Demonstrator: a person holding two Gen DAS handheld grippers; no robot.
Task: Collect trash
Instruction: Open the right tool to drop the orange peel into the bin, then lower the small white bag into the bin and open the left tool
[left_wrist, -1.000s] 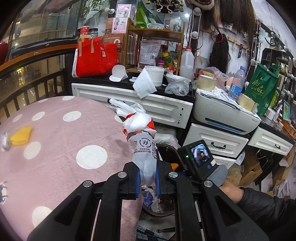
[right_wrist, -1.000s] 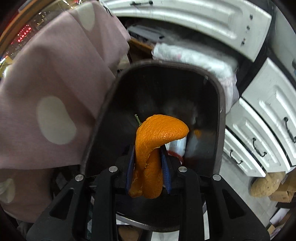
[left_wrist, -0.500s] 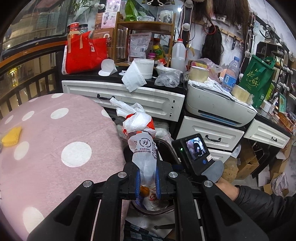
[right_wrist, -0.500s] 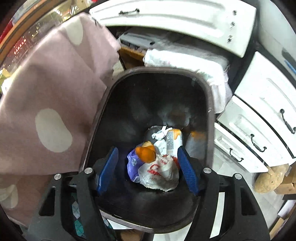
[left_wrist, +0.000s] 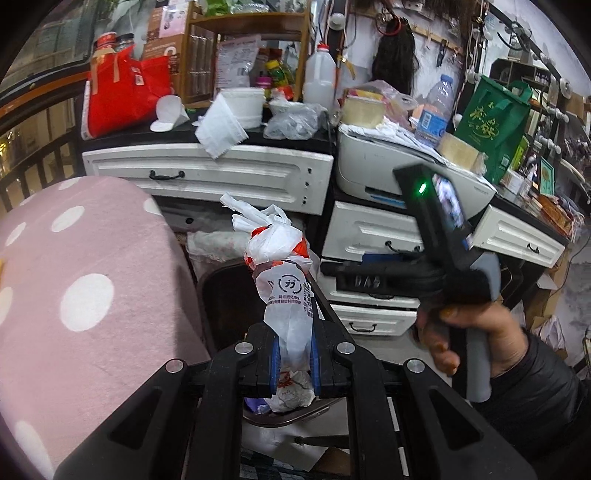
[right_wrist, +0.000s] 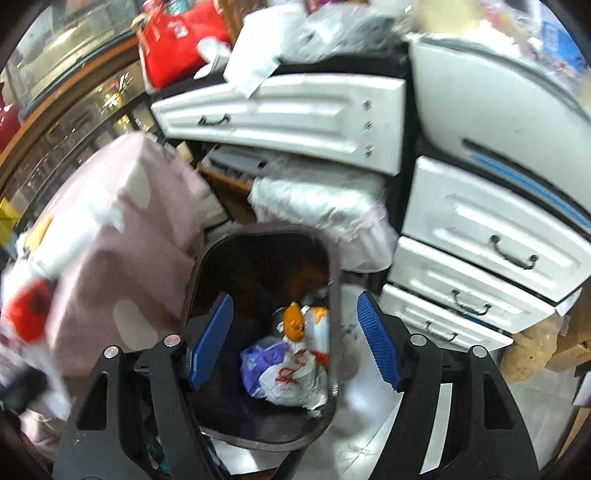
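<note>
Both grippers: black angular frames, silver screws, ribbed blue pads (right_wrist: 380, 347). Right unit (left_wrist: 443, 236): screen, green LED, grey handle; bare hand (left_wrist: 469, 332), dark sleeve.

The left tool (left_wrist: 294, 356) has its blue pads clamped tight together; the right tool (right_wrist: 294, 341) hangs with its jaws spread wide.

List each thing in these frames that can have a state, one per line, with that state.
left gripper: shut on the plastic bag.
plastic bag: knotted, held upright above the bin.
right gripper: open, holding nothing.
trash bin: no lid on it, partly filled.
orange peel: lying in the bin on other trash.
top drawer: closed.
water bottle: capped, upright.
</note>
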